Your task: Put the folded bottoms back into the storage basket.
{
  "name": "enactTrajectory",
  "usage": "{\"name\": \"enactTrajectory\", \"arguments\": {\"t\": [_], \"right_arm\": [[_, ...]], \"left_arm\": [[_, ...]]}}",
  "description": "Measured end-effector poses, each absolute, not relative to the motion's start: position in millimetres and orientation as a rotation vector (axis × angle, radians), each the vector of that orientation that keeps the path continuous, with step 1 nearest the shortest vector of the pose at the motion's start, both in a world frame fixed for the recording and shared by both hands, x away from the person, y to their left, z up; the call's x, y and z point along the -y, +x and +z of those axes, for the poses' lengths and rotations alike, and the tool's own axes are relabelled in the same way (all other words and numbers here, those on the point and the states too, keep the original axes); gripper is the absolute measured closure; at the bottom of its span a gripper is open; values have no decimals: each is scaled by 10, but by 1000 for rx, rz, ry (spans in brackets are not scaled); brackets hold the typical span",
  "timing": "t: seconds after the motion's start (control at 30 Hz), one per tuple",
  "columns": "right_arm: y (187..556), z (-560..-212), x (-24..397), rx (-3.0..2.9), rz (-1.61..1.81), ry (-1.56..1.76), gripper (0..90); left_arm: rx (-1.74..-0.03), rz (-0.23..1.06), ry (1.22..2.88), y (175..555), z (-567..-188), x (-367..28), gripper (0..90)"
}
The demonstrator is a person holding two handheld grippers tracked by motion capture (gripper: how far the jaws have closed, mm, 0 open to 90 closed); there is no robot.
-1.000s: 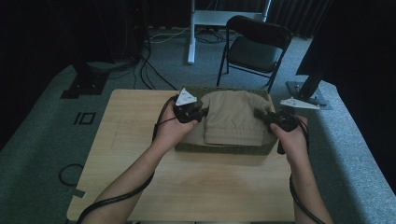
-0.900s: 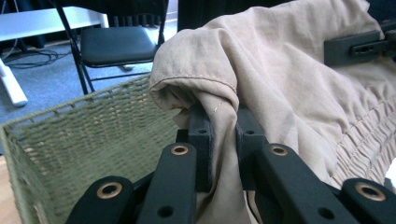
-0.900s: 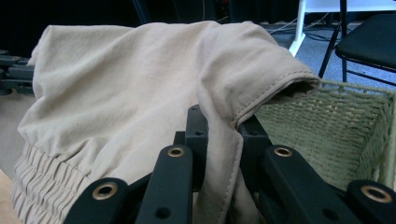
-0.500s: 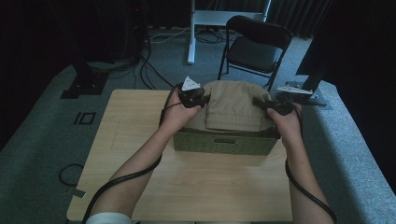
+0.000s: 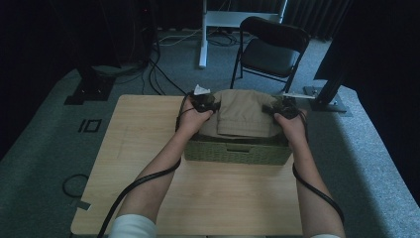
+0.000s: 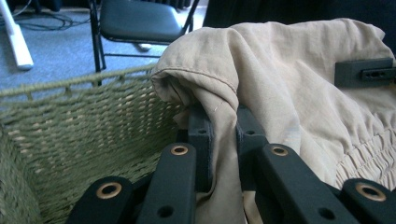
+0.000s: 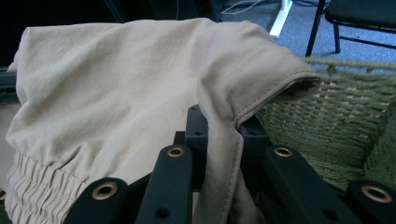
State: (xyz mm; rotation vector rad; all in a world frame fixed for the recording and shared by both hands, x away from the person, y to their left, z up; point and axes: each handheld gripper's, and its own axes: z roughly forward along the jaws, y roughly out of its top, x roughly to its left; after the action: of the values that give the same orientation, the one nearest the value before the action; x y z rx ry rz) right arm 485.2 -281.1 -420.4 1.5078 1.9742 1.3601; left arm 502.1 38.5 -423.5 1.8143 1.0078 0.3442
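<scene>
Beige garment point(image 5: 244, 115) hangs pinched between left claw point(image 6: 223, 128) and right claw point(image 7: 223, 130), forearms outstretched, over the woven basket point(image 5: 237, 151).

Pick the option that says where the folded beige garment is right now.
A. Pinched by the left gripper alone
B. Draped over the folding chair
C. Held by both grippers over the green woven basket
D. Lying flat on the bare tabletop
C: the left gripper and right gripper each clamp an edge of the beige garment above the green woven basket.
</scene>
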Motion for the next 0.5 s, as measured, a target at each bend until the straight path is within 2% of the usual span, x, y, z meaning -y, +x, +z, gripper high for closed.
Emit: {"name": "enactTrajectory", "arguments": {"t": [0.23,0.5], "right_arm": [[4965,-4472,2797,-2000,1286,1576,785],[5083,-4598,2709,-2009,1196,1606,784]], "left_arm": [[-1036,352,1883,5099,-4464,-320,819],[-1077,341,1922,5206,-4604,-264,817]]}}
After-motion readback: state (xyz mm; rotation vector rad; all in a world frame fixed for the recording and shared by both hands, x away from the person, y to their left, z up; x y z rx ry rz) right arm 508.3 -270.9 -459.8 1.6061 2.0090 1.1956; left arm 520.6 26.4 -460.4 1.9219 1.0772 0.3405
